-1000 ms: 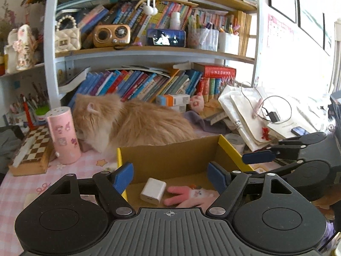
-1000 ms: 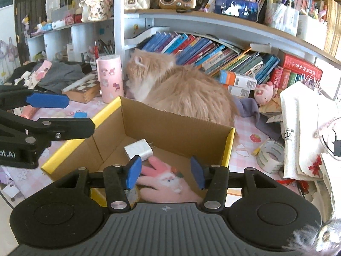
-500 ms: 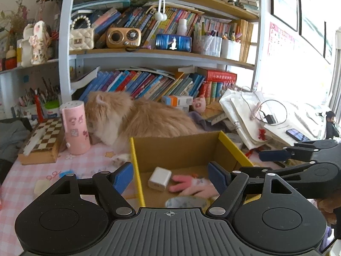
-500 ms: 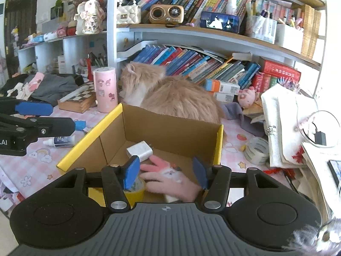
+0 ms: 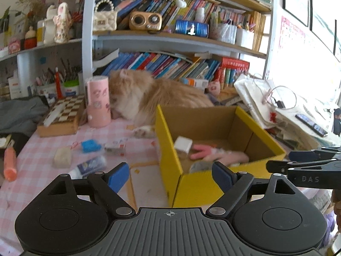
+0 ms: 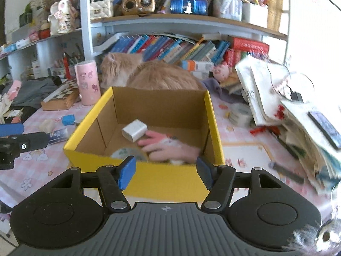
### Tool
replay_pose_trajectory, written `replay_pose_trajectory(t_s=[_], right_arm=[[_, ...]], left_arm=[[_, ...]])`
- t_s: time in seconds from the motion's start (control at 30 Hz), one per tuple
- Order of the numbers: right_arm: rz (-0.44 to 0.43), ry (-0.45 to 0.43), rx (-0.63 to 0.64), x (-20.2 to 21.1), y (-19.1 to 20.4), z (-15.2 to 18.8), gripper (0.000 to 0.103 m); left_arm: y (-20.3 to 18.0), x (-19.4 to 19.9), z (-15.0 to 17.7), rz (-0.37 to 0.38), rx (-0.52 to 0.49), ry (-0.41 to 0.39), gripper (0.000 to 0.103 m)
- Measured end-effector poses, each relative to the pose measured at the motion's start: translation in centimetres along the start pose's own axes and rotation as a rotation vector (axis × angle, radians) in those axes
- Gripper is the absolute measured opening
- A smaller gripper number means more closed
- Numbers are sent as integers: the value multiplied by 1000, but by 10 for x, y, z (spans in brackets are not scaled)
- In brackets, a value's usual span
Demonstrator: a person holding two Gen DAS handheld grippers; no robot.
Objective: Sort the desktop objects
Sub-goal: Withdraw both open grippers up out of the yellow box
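Grippers: my left gripper [image 5: 170, 176] and right gripper [image 6: 166, 171] both gape, empty. Cardboard box [image 6: 147, 178] holds charger [image 6: 134, 129], pink toy [image 6: 168, 147]. Blue eraser [image 5: 91, 145] waits far-left on bench [image 5: 36, 166]; risk: reaching past may disturb cat [image 5: 149, 98].

box [image 6: 149, 179]: corrugated cardboard, raw brown and matt inside, smooth yellow coating outside
surface [image 5: 42, 166]: covered in pink checked cloth, matt
charger block [image 6: 134, 130]: white plastic, smooth, slightly glossy
plush toy [image 6: 170, 147]: soft pink fabric
cat [image 5: 149, 98]: long fluffy ginger fur
chessboard case [image 5: 64, 117]: wood, chequered top
fingers [image 5: 118, 177]: blue rubbery pads on matt black plastic
tumbler [image 5: 98, 104]: smooth pink printed finish
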State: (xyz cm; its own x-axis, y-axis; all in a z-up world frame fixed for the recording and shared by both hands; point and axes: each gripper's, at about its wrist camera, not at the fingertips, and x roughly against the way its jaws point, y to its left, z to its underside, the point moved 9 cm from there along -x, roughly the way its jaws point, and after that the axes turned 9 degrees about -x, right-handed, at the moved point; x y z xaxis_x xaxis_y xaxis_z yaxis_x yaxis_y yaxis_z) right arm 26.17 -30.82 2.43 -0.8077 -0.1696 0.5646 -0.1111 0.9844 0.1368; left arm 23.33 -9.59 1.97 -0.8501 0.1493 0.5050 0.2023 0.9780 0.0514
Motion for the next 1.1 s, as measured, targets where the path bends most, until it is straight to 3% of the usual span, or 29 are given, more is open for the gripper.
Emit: replay_pose_trajectory(t_s=[0.5, 1.1], right_arm=[[65, 76, -57, 21, 39, 60, 62], [44, 145, -71, 30, 99, 108, 68]], left_arm=[[25, 24, 46, 18, -1, 70, 88], [52, 50, 86, 50, -27, 137, 88]])
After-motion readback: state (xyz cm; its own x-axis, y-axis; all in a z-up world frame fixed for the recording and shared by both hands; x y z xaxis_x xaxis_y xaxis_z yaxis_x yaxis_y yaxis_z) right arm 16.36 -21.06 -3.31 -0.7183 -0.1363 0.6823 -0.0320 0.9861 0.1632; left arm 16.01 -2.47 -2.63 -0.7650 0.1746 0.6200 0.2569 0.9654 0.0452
